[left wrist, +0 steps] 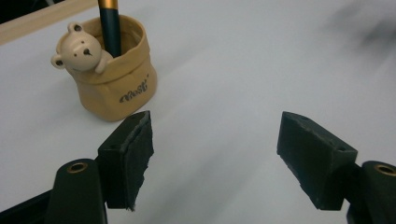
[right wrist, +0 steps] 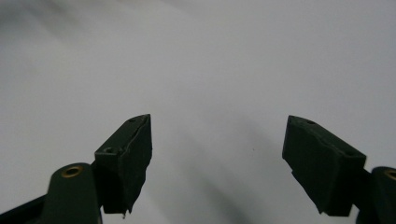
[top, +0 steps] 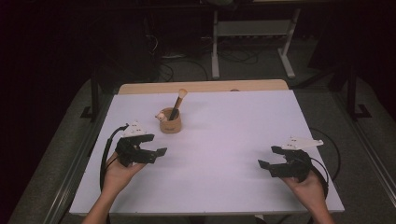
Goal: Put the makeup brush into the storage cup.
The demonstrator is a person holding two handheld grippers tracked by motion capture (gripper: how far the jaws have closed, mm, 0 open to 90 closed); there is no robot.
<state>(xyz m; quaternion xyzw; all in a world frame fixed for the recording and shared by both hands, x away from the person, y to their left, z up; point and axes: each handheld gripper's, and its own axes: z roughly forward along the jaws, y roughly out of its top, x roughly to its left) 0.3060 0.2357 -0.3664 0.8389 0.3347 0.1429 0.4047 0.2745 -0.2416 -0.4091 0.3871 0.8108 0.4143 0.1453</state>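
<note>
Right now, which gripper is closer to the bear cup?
Left. The left gripper is open just in front of the bear cup, apart from it. The right gripper is open far across the table.

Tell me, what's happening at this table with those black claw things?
A person holds a two-jaw gripper in each hand over a white table. The left gripper is open and empty, close to a tan bear-faced cup with a makeup brush standing in it. The right gripper is open and empty too, apart from the cup, over bare table. Nothing is being held.
</note>
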